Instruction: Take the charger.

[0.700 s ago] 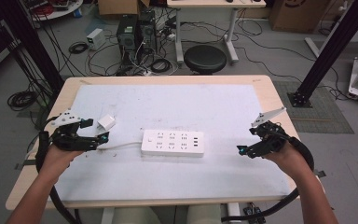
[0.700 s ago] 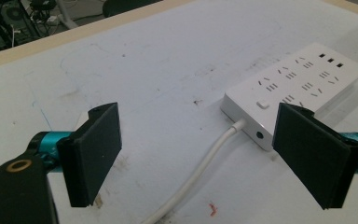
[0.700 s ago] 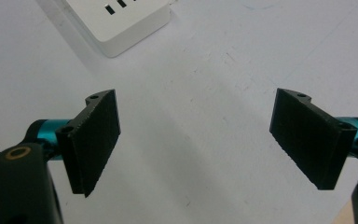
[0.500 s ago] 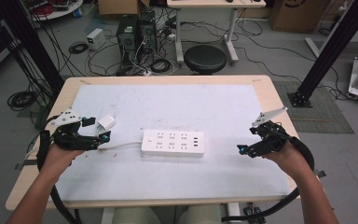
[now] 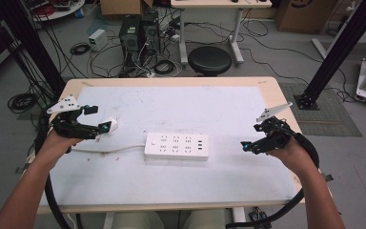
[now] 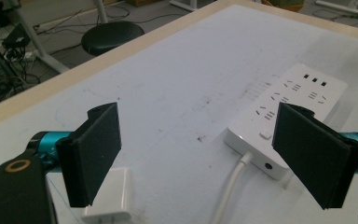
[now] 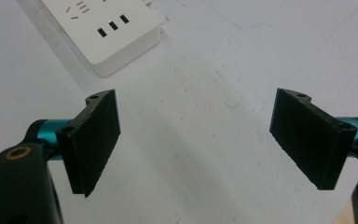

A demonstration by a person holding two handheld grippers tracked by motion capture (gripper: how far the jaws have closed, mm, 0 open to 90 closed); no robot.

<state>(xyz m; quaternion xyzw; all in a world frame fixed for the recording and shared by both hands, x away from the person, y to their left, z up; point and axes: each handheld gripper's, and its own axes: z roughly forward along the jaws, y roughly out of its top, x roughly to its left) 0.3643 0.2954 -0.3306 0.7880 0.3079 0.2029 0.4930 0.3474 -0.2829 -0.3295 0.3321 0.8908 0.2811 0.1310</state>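
Observation:
A white power strip (image 5: 176, 146) lies flat in the middle of the table, and its white cable (image 5: 109, 150) runs off to the left. Just left of it sits a small white plug adapter (image 5: 110, 125). My left gripper (image 5: 97, 119) hovers beside that adapter, open. In the left gripper view the adapter (image 6: 109, 196) lies under the left jaw, with the strip (image 6: 289, 102) and cable (image 6: 230, 186) ahead of the open gripper (image 6: 200, 154). My right gripper (image 5: 250, 137) is right of the strip, open and holding nothing. The right gripper view shows the strip's end (image 7: 107, 32) beyond the wide jaws (image 7: 196, 140).
The table (image 5: 267, 86) has a white mat with a wooden rim. Behind it on the floor stand a black stool (image 5: 209, 60), computer towers (image 5: 138, 33) and tangled cables. A black frame post (image 5: 336, 57) rises at the right.
The left gripper has shifted slightly away from me, alongside the adapter. The right gripper, the strip and the adapter are where they were.

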